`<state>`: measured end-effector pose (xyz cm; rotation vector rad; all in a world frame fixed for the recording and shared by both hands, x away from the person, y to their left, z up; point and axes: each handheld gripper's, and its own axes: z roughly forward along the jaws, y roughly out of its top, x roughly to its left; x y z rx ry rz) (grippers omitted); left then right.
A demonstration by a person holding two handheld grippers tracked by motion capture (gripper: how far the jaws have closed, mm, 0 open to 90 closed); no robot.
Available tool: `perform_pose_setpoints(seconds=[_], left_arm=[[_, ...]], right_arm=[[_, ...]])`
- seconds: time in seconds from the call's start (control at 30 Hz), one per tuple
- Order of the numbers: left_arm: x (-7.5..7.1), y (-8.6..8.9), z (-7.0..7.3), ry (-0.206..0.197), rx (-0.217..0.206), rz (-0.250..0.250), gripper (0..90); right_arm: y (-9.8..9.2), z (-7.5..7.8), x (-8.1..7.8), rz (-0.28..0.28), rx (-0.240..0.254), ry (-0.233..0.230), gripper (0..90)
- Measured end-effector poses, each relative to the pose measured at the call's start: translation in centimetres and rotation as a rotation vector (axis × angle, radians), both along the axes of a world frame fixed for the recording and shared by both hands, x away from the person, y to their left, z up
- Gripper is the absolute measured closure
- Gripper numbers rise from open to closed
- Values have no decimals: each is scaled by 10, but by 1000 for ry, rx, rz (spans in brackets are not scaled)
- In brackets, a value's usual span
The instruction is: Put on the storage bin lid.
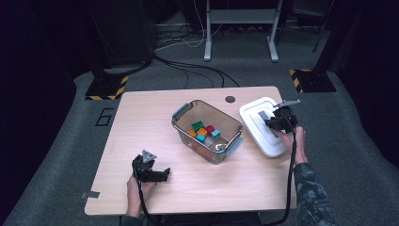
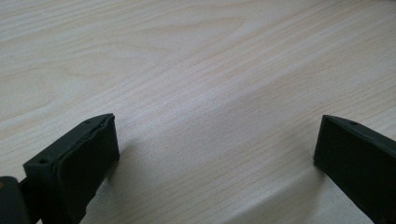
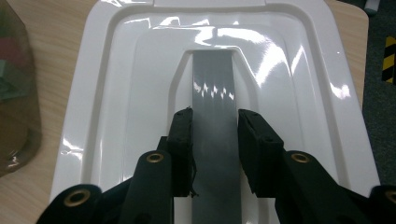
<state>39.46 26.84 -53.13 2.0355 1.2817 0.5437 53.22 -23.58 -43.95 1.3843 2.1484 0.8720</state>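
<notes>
A white lid with a grey handle strip lies at the table's right side, beside a clear plastic bin. My right gripper comes in from the lid's near right end. In the right gripper view its pads press on both sides of the handle, so the right gripper is shut on it. The bin holds several coloured blocks. My left gripper rests low on the table's front left. Its jaws stand wide apart over bare wood in the left gripper view.
The bin has grey latch handles at both ends, and its brownish wall shows left of the lid. A round cable hole sits near the table's far edge. Yellow-black floor markers flank the table.
</notes>
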Motion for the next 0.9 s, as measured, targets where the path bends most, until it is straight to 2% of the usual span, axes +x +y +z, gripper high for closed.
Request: perform_pose_setpoints(seconds=[0.23,0.9], left_arm=[[0,0,0,0,0,0,0],[0,0,0,-3,0,1,0]], right_arm=[[3,13,-2,18,9,-10,671],[16,64,-13,75,17,-48,671]])
